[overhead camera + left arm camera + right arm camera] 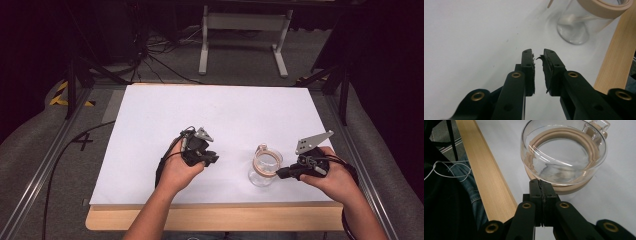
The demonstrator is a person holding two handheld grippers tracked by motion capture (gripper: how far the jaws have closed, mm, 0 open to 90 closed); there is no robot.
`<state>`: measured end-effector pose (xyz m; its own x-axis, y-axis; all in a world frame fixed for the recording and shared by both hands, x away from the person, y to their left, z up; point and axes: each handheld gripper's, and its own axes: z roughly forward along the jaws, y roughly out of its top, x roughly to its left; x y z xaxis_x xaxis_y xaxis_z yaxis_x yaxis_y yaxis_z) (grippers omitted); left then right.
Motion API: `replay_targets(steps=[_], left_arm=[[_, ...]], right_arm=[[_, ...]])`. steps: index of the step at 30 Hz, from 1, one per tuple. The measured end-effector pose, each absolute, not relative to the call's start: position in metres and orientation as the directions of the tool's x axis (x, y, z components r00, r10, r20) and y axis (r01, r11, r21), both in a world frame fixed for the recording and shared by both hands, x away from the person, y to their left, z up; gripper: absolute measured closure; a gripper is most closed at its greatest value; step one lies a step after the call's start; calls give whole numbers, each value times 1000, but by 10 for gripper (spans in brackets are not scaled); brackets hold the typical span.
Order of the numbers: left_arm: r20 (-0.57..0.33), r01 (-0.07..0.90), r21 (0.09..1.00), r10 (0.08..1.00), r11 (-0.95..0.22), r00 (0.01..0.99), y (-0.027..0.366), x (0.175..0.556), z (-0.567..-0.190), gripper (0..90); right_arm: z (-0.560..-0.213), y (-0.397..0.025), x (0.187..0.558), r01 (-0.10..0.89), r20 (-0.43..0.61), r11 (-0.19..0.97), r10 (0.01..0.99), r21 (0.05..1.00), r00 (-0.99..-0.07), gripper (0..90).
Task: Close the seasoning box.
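- The glass jar [265,167], ringed by a tan band [574,188], stands on the white tabletop [220,120] near its front edge, right of centre.
- The right claw [541,185] is closed, jaws pressed together with nothing between, its tips just beside the band.
- The left claw [537,58] is slightly open, holding nothing, pointing toward the jar but apart from it.

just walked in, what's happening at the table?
A person holds a gripper in each hand over a white table top. The right gripper has its jaws pressed together at the near side of a clear glass cup with a tan band around it; whether they pinch the rim is not clear. The left gripper, jaws slightly apart and empty, points at the cup from a short way off.
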<state>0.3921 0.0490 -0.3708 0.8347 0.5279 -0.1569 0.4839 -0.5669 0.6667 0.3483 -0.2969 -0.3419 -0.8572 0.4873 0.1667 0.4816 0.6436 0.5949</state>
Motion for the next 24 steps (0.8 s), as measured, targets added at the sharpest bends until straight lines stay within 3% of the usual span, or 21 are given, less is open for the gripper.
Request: replay_targets(steps=[14,24], left_arm=[[-194,517,644,533,-563,823,55,397,-379,779],[-212,552,661,580,-508,787,70,390,-375,770]], right_arm=[[-344,-296,348,481,179,677,468,557,-865,898],[-330,-310,354,469,172,619,477,630,-862,888]])
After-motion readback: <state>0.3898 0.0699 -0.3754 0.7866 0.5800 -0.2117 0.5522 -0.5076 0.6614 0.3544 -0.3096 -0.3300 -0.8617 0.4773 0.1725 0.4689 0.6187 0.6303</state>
